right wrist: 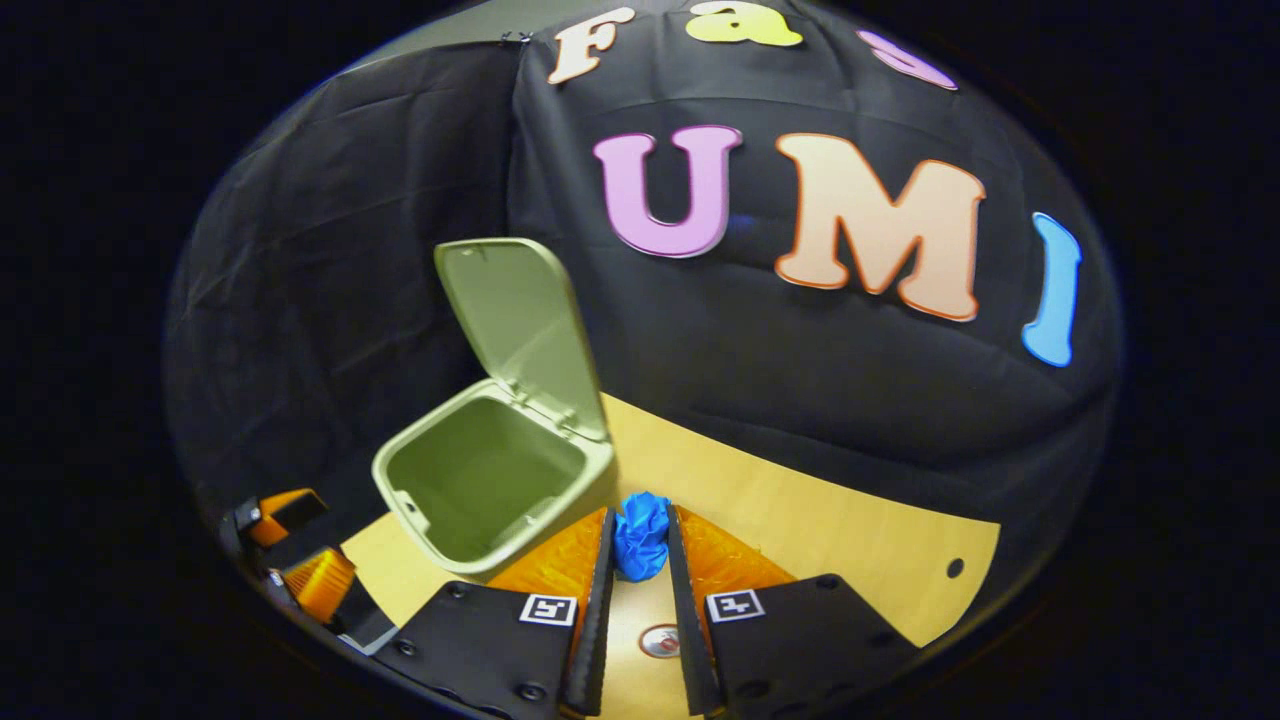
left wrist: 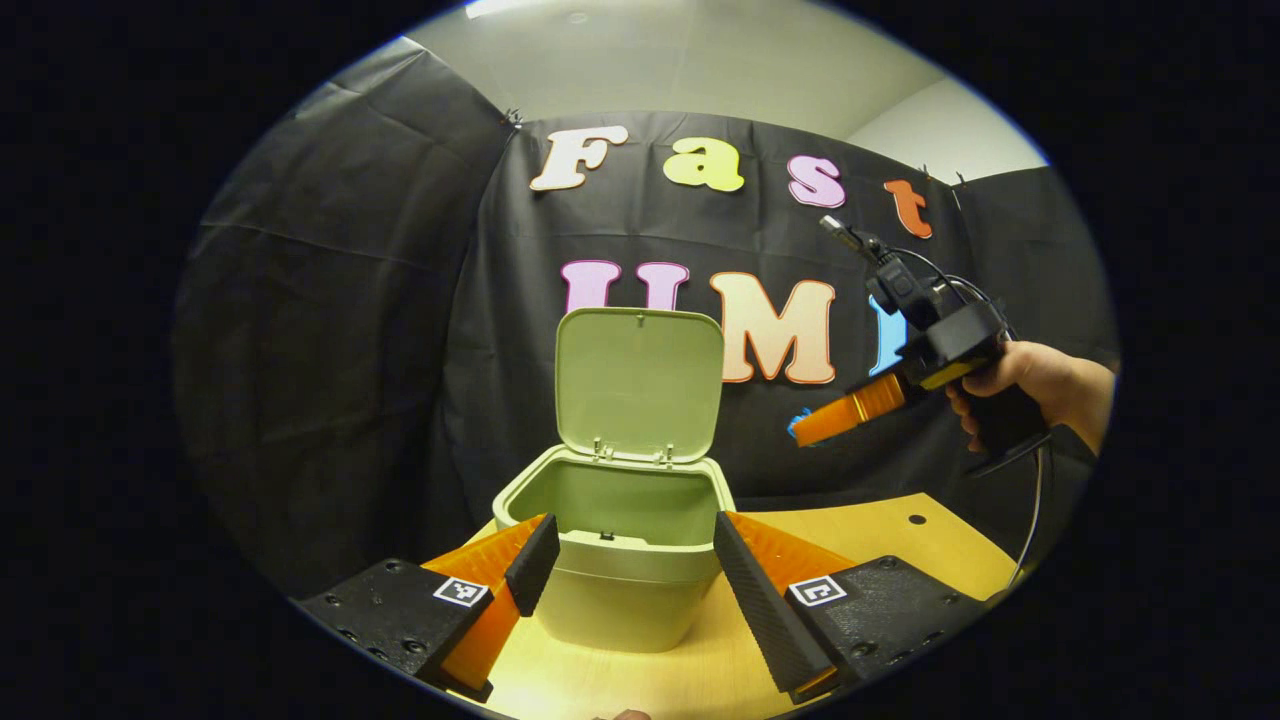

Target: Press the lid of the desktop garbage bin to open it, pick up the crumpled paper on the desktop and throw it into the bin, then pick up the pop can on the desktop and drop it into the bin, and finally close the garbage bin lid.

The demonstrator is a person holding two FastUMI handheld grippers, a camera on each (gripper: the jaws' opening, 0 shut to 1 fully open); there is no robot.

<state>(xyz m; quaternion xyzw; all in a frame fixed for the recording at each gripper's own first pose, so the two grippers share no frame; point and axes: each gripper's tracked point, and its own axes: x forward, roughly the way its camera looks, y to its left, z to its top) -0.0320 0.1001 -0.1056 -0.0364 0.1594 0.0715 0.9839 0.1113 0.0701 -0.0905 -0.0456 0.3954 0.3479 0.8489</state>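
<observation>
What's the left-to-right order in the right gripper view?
Left tongs → bin → blue paper held in the right tongs → table hole.

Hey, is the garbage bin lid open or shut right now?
Open. The lid stands up from the hinge at the back of the bin, and the right gripper view looks straight into the bin's bare inside.

A pale wooden surface [right wrist: 800, 520] fills the lower frame; the bin [right wrist: 480, 490] stands left of centre, a can [right wrist: 660, 641] at bottom centre.
</observation>
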